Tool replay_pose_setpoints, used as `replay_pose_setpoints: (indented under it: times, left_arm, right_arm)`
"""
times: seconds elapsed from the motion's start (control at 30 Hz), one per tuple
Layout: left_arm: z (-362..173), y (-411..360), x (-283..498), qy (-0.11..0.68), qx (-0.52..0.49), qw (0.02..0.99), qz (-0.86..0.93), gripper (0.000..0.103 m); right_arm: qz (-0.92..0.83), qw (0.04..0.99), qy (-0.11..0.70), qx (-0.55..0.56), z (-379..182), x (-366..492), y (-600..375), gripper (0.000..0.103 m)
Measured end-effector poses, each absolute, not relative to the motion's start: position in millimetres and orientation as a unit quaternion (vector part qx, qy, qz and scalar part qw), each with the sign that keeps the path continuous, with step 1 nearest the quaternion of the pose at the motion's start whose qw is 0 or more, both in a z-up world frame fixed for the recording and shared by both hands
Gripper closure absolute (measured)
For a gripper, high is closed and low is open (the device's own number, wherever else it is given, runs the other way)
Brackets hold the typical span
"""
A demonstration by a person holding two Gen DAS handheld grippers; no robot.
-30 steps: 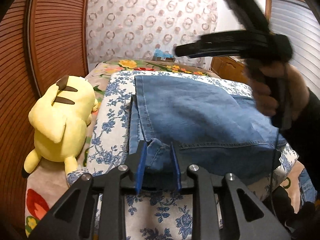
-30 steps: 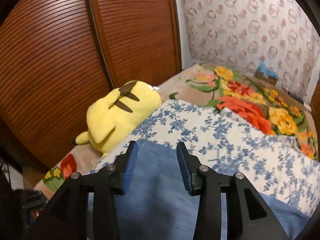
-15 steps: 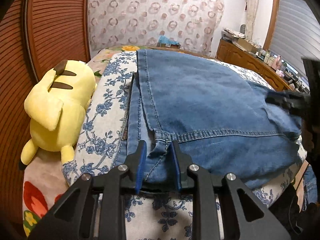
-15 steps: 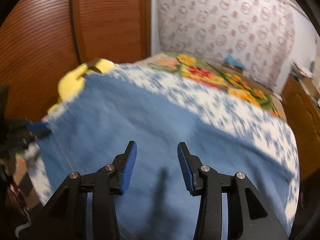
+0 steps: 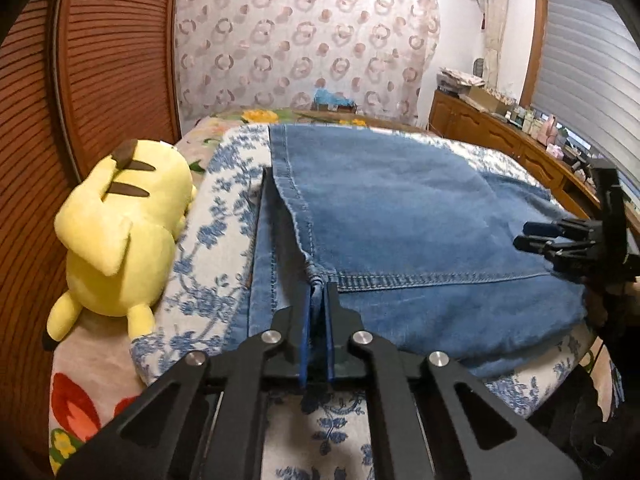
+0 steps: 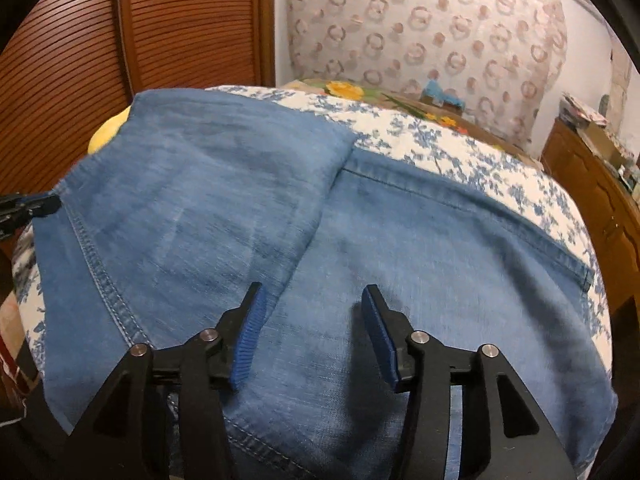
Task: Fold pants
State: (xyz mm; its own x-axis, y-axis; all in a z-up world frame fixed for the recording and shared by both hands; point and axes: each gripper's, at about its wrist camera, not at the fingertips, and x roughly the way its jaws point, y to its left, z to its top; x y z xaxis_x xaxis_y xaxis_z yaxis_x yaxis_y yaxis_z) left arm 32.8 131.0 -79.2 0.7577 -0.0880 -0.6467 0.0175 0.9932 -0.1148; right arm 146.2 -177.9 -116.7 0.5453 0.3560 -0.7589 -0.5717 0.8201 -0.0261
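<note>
Blue denim pants [image 5: 400,220] lie folded on a bed under a blue-flowered white cover [image 5: 224,216]. My left gripper [image 5: 320,292] is shut on the stitched hem corner at the near left of the pants, with the denim pinched between its blue pads. In the right wrist view the pants [image 6: 224,200] fill the middle, one layer overlapping another. My right gripper [image 6: 313,300] hovers just over the denim near the overlap; its jaws are opening and nothing is pinched between them. The right gripper [image 5: 536,236] also shows at the pants' right edge, held by a hand.
A yellow plush toy [image 5: 120,232] lies left of the pants against the brown slatted wardrobe doors [image 5: 100,60]. A wooden sideboard [image 5: 500,136] with several small items runs along the right. A flowered blanket [image 5: 80,412] shows at the bed's near left corner.
The left jaws have closed tight on the hem corner they loosely straddled. The right gripper swung from above the bed down to the pants' right side, and its jaws have widened.
</note>
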Motion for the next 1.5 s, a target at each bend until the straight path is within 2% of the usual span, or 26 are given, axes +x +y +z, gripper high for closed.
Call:
replay_pose_setpoints:
  times: [0.17, 0.5, 0.67, 0.7, 0.83, 1.2, 1.5]
  left_arm:
    - [-76, 141, 27, 0.351, -0.060, 0.934, -0.026, 0.099]
    - [-64, 131, 26, 0.339, -0.049, 0.939, -0.018, 0.087]
    - [-56, 117, 26, 0.330, -0.052, 0.942, -0.041, 0.073]
    - [-55, 113, 27, 0.329, -0.051, 0.942, -0.046, 0.067]
    - [-54, 97, 35, 0.337, -0.046, 0.938, -0.064, 0.060]
    - [-77, 39, 63, 0.375, -0.025, 0.920, -0.112, 0.058]
    - [-89, 23, 65, 0.383, -0.019, 0.916, -0.114, 0.058]
  right_arm:
    - [0.277, 0.865, 0.402, -0.119, -117, 148, -182, 0.044]
    - [0.270, 0.867, 0.399, -0.129, -119, 144, -178, 0.041]
    - [0.270, 0.867, 0.400, -0.124, -119, 147, -179, 0.040]
    - [0.270, 0.867, 0.400, -0.124, -119, 147, -179, 0.040]
    - [0.270, 0.867, 0.400, -0.124, -119, 147, -179, 0.040]
    - [0.270, 0.867, 0.399, -0.123, -119, 147, -179, 0.040]
    - [0.269, 0.868, 0.398, -0.123, -119, 147, -180, 0.040]
